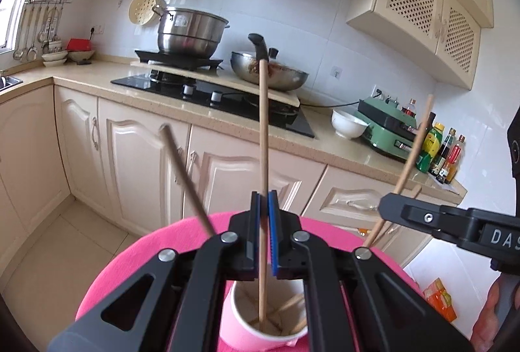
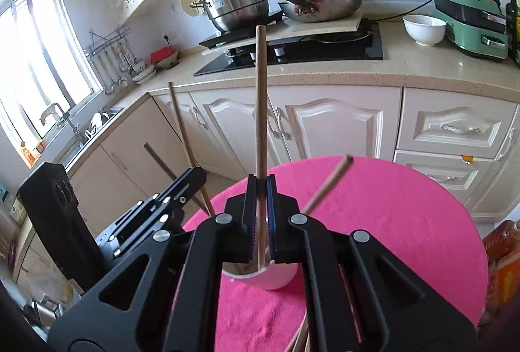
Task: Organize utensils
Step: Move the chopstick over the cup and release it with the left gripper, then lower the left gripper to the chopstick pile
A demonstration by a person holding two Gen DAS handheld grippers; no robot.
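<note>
We see the left gripper (image 1: 264, 206) with jaws clamped on a wooden chopstick (image 1: 264, 131); it stands nearly upright, lower end in the pink cup (image 1: 242, 324). The right gripper (image 2: 260, 189) clamps another chopstick (image 2: 261, 98), also upright over the cup.

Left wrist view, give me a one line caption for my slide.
Left gripper shut on a chopstick whose lower end stands in the pink cup on the pink tablecloth.

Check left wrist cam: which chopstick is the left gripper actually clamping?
The upright chopstick at centre, pinched between the left gripper's blue pads, its tip in the paper cup. The two other chopsticks lean off to either side, outside its pads.
</note>
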